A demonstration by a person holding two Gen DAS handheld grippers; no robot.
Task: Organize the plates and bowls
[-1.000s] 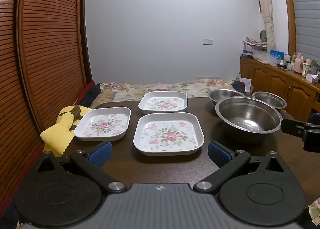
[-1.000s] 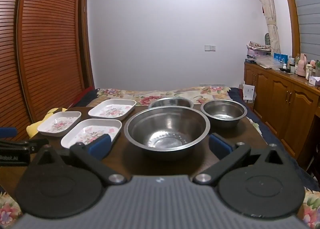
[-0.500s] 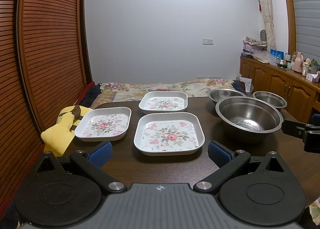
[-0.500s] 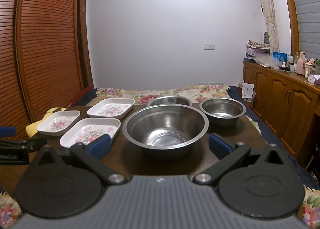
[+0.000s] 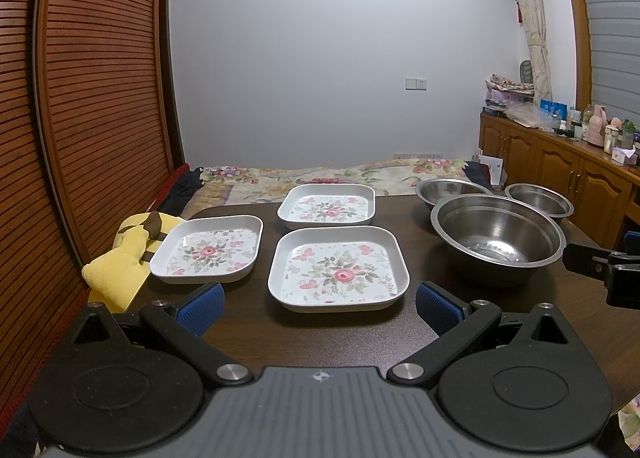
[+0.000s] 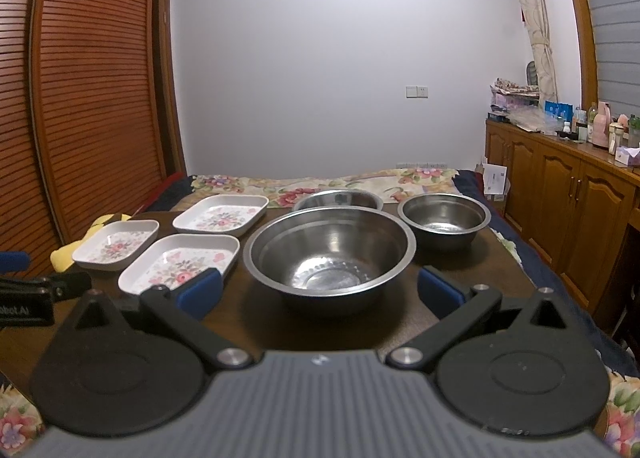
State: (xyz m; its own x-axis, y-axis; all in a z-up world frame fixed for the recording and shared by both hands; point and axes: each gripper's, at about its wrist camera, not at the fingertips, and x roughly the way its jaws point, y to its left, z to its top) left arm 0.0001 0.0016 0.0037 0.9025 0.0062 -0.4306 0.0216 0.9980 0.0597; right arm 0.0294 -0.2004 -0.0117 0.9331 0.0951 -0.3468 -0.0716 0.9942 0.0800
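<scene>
Three white square floral plates lie on the dark wooden table: a near one, a left one and a far one. Three steel bowls stand to their right: a large one, a smaller one at the right and one behind. My left gripper is open and empty, just in front of the near plate. My right gripper is open and empty, in front of the large bowl.
A yellow plush toy lies at the table's left edge. A bed with a floral cover lies beyond the table. Wooden cabinets line the right wall and slatted wooden doors the left.
Both grippers have shifted only slightly; the plates and bowls have not moved.
</scene>
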